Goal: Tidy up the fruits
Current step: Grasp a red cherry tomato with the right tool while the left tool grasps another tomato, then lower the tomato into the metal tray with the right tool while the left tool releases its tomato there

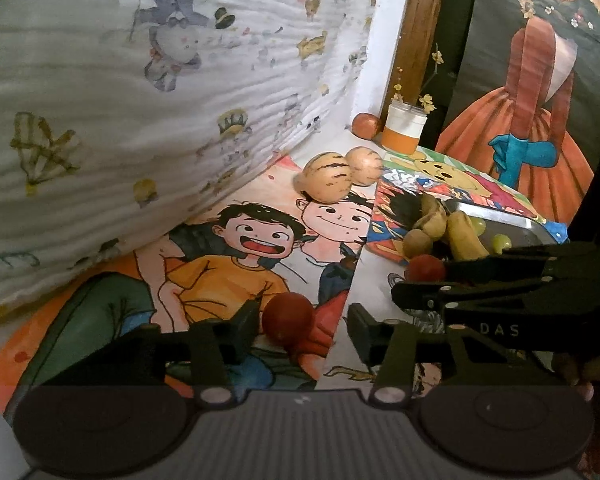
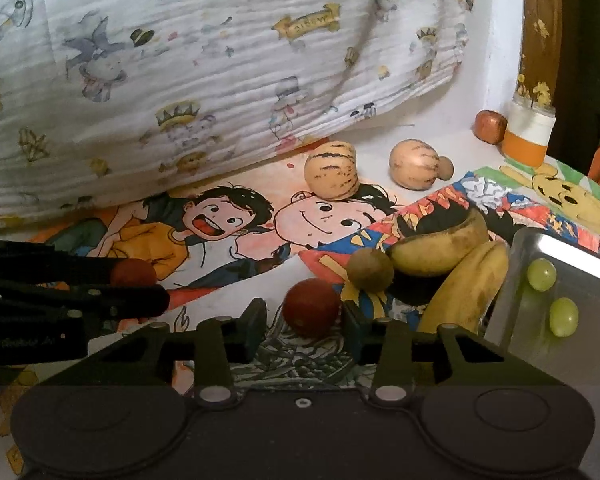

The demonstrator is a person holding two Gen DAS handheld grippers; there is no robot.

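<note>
Beside bananas (image 2: 452, 264) | both fingers (image 2: 256, 330) apart, each seemingly loose around a red fruit (image 2: 310, 308)

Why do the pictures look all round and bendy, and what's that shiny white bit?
Both wrist views come through a fisheye lens: corners go black and straight edges bow. In the right wrist view, the metal tray rim glares white. In the left wrist view, light is dim, and the patterned cloth looks soft near the frame's edge.

You were working in a home, likely a child's room. A cartoon-printed blanket (image 2: 220, 72) hung beside a table (image 2: 452, 148) covered with cartoon drawings (image 1: 236, 256). A jar with dried flowers (image 1: 405, 128) stood against a painted-girl poster (image 1: 536, 92).
</note>
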